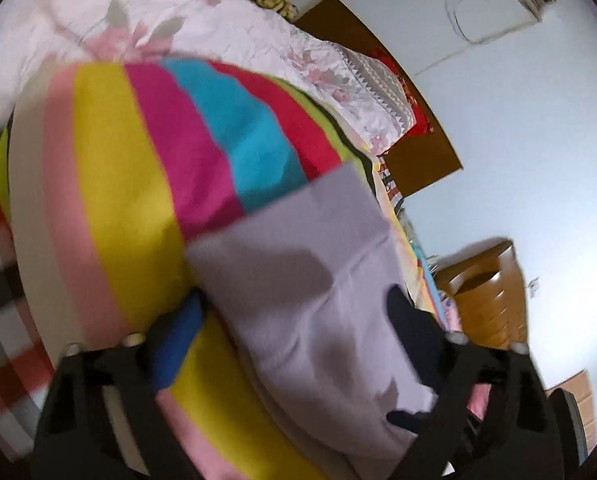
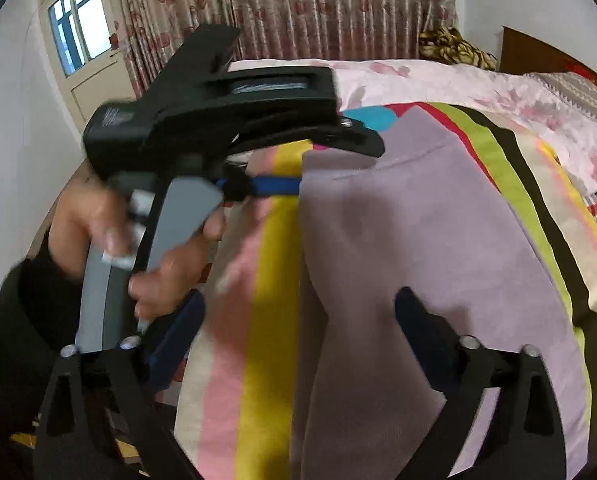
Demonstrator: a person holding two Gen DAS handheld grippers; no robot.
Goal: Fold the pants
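Lilac fleece pants (image 2: 418,248) on striped bedsheet (image 2: 266,280); left gripper (image 1: 294,320) and right gripper (image 2: 298,320) jaws apart, gripping nothing.

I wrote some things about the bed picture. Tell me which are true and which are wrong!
1. The pants are light purple. True.
2. The pants lie on a plain white sheet. False: the sheet under them has bright stripes of yellow, pink, blue and red.
3. Both claws are open. True: the left claw and the right claw stand wide, pinching nothing.
4. The curtain is solid blue. False: it is beige-pink with red flowers.
5. A flowered pink quilt lies further back on the bed. True.
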